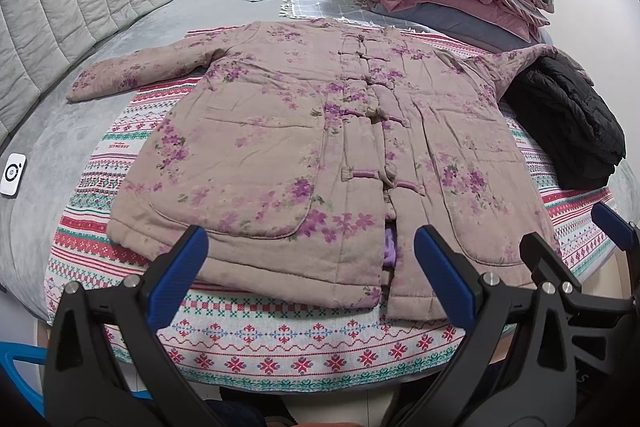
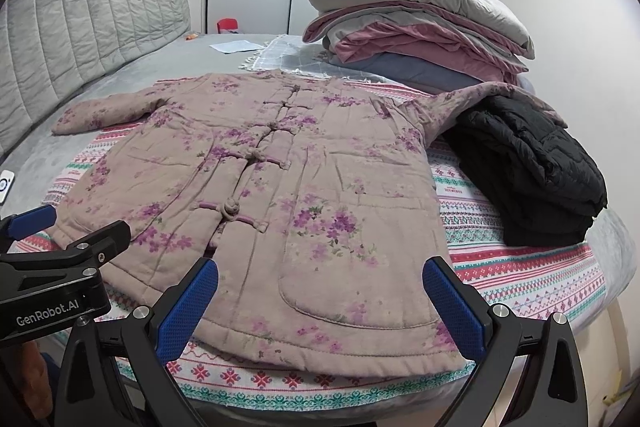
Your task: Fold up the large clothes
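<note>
Already the floral padded coat [image 1: 280,131] is lying front-up and spread flat on the patterned blanket [image 1: 280,343], ready for folding; the left gripper [image 1: 308,275] and right gripper [image 2: 320,307] are hovering over its hem, jaws apart and empty

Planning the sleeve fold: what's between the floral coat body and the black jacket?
The coat's right sleeve, draped onto the black jacket, above bare patterned blanket; clearest in right wrist view.
</note>
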Demonstrator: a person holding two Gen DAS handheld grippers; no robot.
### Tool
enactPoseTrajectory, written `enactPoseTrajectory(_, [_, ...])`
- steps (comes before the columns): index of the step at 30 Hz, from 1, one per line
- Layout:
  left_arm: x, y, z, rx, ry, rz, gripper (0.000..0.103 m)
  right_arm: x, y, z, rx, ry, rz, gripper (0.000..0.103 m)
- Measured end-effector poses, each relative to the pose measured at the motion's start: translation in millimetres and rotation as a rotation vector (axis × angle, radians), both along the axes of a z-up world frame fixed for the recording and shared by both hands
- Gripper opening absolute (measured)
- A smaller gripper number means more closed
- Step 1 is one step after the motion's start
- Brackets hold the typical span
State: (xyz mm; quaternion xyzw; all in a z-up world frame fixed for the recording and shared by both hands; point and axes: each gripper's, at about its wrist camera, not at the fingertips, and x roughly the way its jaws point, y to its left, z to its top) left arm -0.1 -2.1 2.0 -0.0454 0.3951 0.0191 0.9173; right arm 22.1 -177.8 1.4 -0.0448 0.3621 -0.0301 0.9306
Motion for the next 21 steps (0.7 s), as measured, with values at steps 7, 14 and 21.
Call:
enactPoseTrajectory(7, [0.0, 0.1, 0.0, 0.0, 0.0, 0.001, 0.102, 0.0, -3.1, 1.8, 0.069, 0.029, 0.003, 0.103])
enactPoseTrajectory(14, [0.5, -1.3, -1.1, 0.013, 0.002, 0.0, 0.102, -0.2, 0.8, -0.3, -0.033, 0.019, 0.005, 0.103])
enactPoseTrajectory(21, [0.8, -1.7, -2.8, 0.019, 0.006, -0.001, 0.102, -1.0, 0.4, 1.8, -0.041, 0.022, 0.008, 0.103])
